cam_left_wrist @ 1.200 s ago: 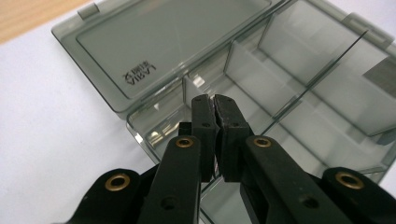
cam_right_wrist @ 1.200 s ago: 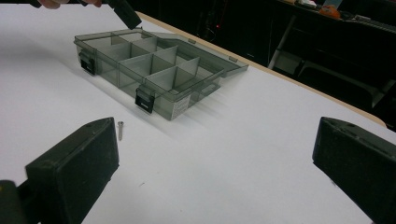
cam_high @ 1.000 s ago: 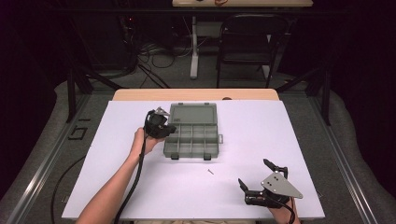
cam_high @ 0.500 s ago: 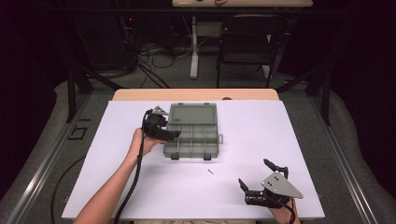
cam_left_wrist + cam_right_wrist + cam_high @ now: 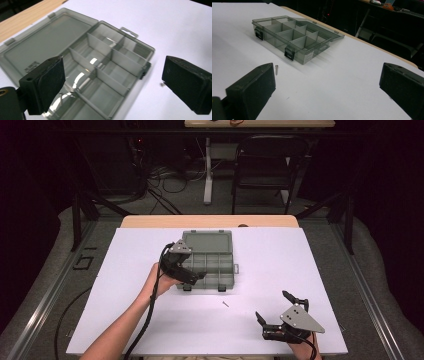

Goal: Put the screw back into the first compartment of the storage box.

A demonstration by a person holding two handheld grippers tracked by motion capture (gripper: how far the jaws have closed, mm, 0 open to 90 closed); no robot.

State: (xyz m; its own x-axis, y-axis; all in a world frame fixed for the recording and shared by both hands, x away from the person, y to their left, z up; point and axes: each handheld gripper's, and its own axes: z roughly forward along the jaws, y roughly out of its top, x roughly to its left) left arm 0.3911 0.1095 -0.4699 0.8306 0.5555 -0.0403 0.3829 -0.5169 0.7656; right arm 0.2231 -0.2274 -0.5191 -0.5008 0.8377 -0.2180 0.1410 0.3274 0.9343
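Note:
A grey see-through compartment box (image 5: 215, 265) lies open on the white table, its lid flat behind it. My left gripper (image 5: 194, 276) hovers over the box's front left compartments. Its jaws have just been opening and now stand wide, with nothing between the pads (image 5: 53, 81). In the left gripper view (image 5: 117, 85) a small screw (image 5: 60, 98) lies in the nearest compartment of the box (image 5: 117, 62). Another screw (image 5: 225, 304) lies loose on the table in front of the box. My right gripper (image 5: 272, 305) rests open near the front right edge, facing the box (image 5: 294, 40) and the loose screw (image 5: 276, 69).
The white sheet (image 5: 310, 260) covers the table, and a wooden strip (image 5: 210, 221) shows at its far edge. Beyond the table stand a black chair (image 5: 265, 165) and floor cables (image 5: 165, 175). A black cable (image 5: 145, 325) trails from my left gripper along the forearm.
The left gripper has moved from the box's left edge toward its front, a little right and up. The right gripper has kept still.

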